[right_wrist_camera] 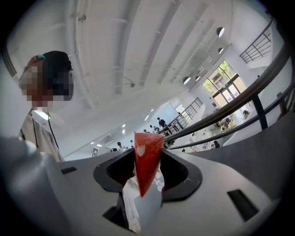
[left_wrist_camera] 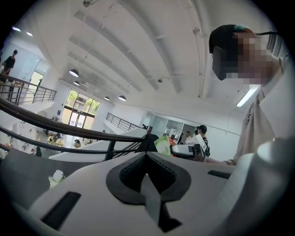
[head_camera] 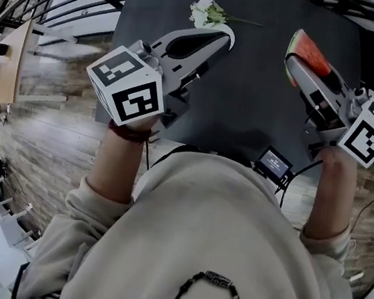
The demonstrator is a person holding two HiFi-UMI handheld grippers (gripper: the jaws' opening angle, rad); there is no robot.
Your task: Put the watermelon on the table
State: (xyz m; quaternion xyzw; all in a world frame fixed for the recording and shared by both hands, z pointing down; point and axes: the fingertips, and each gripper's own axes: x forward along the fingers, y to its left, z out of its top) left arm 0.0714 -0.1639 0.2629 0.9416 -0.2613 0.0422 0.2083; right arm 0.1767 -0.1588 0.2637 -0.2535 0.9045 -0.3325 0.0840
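Watermelon slice (head_camera: 309, 53): a red wedge with a pale green rind along its left edge, held over the far right part of the table; I cannot tell whether it touches the tabletop.
Right gripper (head_camera: 299, 63): jaws clamped on the watermelon slice. In the right gripper view the wedge stands upright between them with its tip pointing down, over some white material.
Left gripper (head_camera: 224, 37): jaws closed together with nothing between them, held over the left half of the table with its tips towards the far edge.
Table (head_camera: 250, 106): dark and matte, lying under both grippers.
White flowers (head_camera: 207, 12): a small bunch lying on the table at its far edge, just beyond the left gripper's tips, with the green stem running to the right.
Marker cubes: one on the left gripper (head_camera: 127, 85) and one on the right gripper (head_camera: 367, 133), each at the near end, just above the hand that holds it.
Small black device (head_camera: 274, 163): at the table's near edge, right of centre, with a cable leading from it.
Floor (head_camera: 50, 124): wood planks, to the left of the table.
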